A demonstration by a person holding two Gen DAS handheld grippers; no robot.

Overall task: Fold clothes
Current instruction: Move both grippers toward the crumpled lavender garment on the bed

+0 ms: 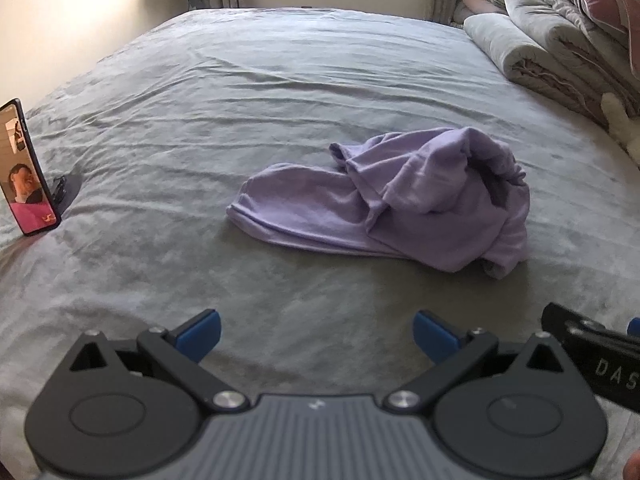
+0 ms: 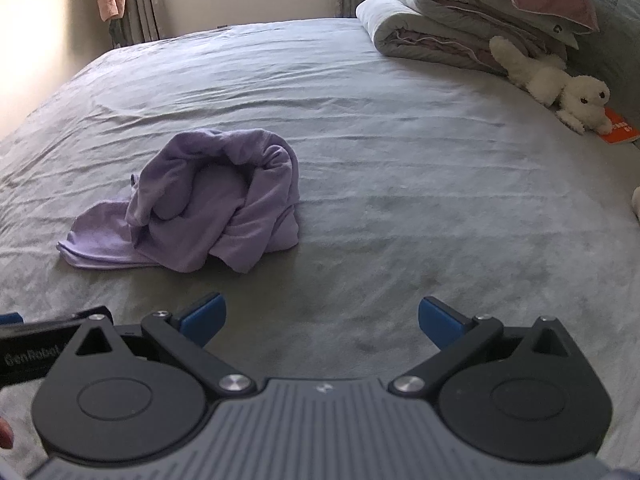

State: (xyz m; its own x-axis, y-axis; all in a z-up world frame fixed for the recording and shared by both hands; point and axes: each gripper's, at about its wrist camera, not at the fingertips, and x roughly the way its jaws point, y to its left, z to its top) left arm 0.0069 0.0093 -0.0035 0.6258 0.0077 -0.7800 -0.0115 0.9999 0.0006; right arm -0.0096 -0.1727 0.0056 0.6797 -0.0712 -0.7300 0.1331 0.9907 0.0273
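Note:
A crumpled lilac garment [image 1: 384, 200] lies in a heap on the grey bedsheet [image 1: 240, 100], ahead and right of my left gripper [image 1: 316, 334], which is open and empty above the sheet. In the right wrist view the garment [image 2: 208, 208] lies ahead and to the left of my right gripper [image 2: 322, 320], also open and empty. Both grippers hover near the bed's front, apart from the garment. The two grippers are side by side; each one's body shows at the edge of the other's view.
A phone [image 1: 26, 168] stands upright at the bed's left edge. Folded quilts and a pink pillow [image 2: 460, 12] are stacked at the far right. A white plush toy [image 2: 560, 80] and an orange card [image 2: 618, 130] lie beside them. Curtains and a window are beyond the bed.

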